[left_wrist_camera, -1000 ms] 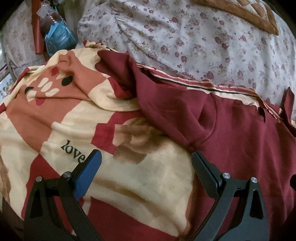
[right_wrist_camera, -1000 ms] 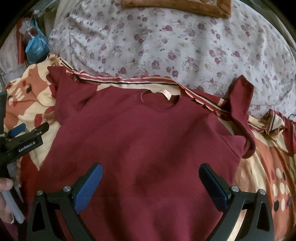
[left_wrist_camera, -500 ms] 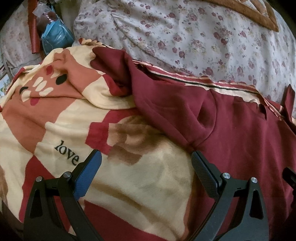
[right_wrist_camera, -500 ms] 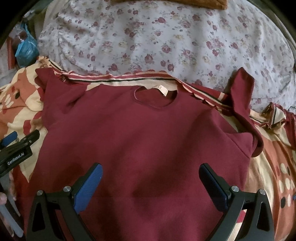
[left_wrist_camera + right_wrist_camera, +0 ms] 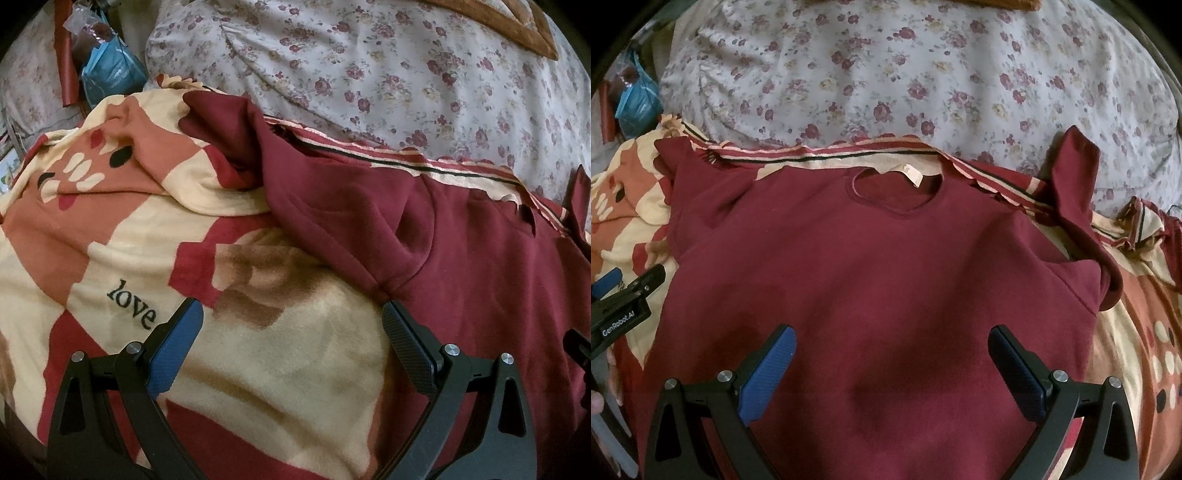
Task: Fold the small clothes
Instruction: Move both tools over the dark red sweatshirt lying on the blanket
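Observation:
A dark red sweatshirt (image 5: 879, 273) lies spread front-up on a patterned blanket (image 5: 1137, 314), neckline (image 5: 897, 192) at the far side. Its left sleeve (image 5: 236, 122) runs up to the far left, its right sleeve (image 5: 1075, 177) folds upward at the far right. My right gripper (image 5: 892, 343) hovers open over the shirt's lower chest, nothing between its fingers. My left gripper (image 5: 291, 317) is open over the blanket (image 5: 110, 229) beside the shirt's (image 5: 480, 280) left armpit, its right finger (image 5: 406, 343) at the shirt's edge. The left gripper (image 5: 617, 295) also shows at the right wrist view's left edge.
A floral quilt (image 5: 923, 81) bulges behind the shirt. A blue plastic bag (image 5: 110, 74) and a clear packet sit at the far left beside a red strip. A brown-trimmed cushion (image 5: 509, 26) lies at the far right. A fingertip (image 5: 595, 402) shows at the lower left.
The right gripper has moved forward over the shirt, so the neckline sits lower and nearer in its view. The left gripper has shifted slightly; both stay open.

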`<state>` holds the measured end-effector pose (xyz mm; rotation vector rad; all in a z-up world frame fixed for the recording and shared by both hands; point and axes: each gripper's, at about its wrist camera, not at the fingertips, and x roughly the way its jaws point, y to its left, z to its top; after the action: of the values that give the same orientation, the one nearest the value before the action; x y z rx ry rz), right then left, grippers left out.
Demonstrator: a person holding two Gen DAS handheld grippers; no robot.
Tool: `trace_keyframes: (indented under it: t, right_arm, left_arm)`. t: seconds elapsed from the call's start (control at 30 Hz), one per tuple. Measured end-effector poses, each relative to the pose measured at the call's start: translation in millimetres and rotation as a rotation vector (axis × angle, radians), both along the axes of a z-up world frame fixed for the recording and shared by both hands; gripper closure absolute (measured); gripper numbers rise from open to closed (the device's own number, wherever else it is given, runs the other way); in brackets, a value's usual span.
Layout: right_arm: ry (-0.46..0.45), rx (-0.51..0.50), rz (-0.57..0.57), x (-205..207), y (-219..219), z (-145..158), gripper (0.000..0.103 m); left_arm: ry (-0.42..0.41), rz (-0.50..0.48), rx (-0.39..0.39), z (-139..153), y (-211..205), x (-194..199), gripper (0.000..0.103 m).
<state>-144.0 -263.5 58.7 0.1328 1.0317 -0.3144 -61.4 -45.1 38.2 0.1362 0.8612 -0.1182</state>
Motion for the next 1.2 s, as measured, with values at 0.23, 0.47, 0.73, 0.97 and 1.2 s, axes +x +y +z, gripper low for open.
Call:
trace_keyframes:
  t: [0.23,0.47,0.73,0.97,1.2]
  right_arm:
    - [-0.009,0.007,0.001,-0.7,-0.3,-3.5,0.000]
    - [-0.025,0.052,-0.032,-0.6,-7.7,-11.8,0.000]
    - [-0.007,0.053,-0.039,1.9,-7.2,-25.4,0.000]
    - [-0.006,0.053,-0.041,2.3,-5.3,-32.6,0.000]
    - [-0.014,0.053,-0.043,1.8,-4.7,-36.2,0.000]
  left_arm:
    - [-0.001,0.000,-0.001,-0.5,0.4,1.3,0.005]
    - [-0.001,-0.001,0.001,-0.8,1.4,1.9,0.005]
    - [0.006,0.027,-0.034,0.9,11.1,7.4,0.005]
    - [0.013,0.045,-0.037,1.8,15.5,12.2,0.005]
    - [0.066,0.095,-0.081,9.8,29.7,34.1,0.005]
